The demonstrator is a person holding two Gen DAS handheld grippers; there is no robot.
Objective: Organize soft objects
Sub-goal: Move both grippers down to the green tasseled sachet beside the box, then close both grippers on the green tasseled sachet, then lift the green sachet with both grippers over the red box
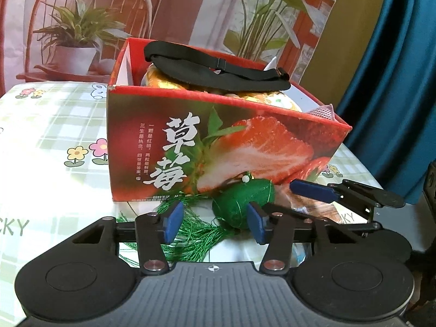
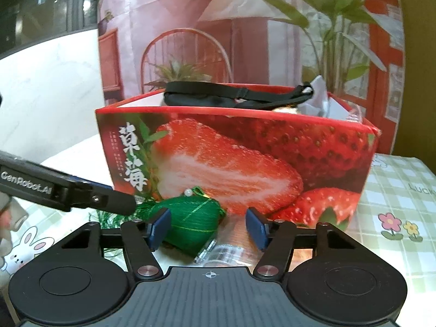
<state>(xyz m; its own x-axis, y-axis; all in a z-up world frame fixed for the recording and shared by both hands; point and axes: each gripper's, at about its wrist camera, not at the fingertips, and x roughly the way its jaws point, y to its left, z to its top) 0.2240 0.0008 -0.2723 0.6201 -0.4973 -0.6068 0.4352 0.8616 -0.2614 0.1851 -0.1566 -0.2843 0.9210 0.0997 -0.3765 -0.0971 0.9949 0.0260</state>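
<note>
A red strawberry-printed box stands on the table; it also shows in the right wrist view. A black eye mask lies on top of its contents, seen too in the right wrist view. A green zongzi-shaped sachet with a green tassel lies in front of the box. My left gripper is open, jaws either side of the tassel and sachet. My right gripper is open around the sachet and a clear plastic packet.
The table has a green checked cloth with flowers and rabbits. The right gripper's fingers reach in from the right in the left wrist view. A printed backdrop hangs behind; a blue curtain is at right.
</note>
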